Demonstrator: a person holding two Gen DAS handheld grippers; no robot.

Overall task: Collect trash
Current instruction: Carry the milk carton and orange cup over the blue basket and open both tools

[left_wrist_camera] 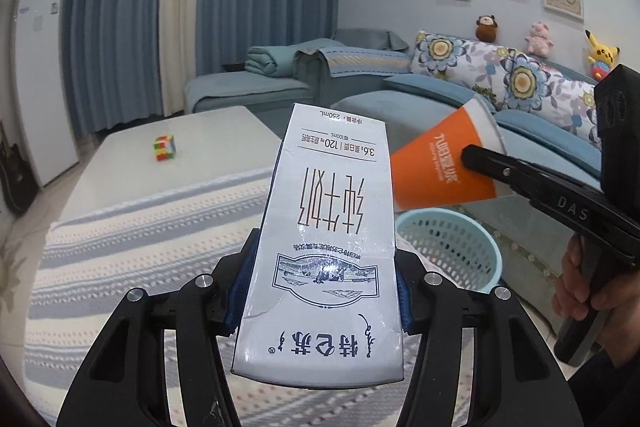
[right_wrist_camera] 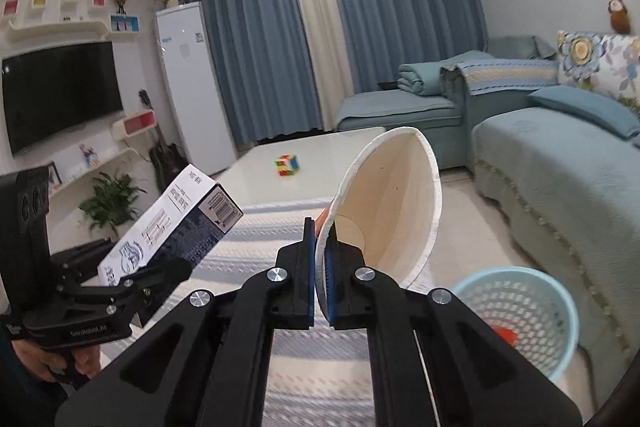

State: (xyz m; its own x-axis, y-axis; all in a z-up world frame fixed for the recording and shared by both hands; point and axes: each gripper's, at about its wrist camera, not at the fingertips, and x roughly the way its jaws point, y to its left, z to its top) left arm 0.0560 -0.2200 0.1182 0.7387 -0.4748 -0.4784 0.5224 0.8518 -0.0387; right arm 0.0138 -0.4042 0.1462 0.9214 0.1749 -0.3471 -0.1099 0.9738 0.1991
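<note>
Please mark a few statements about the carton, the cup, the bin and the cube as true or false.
1. The left gripper holds a milk carton. True.
2. The right gripper grips the paper cup around its middle. False: its fingers pinch the cup's rim, one inside and one outside.
3. The bin is light blue with a mesh wall. True.
4. The cube lies in the bin. False: it sits on the white table.
5. The cup is already in the bin. False: it is held in the air, above and beside the bin.
</note>
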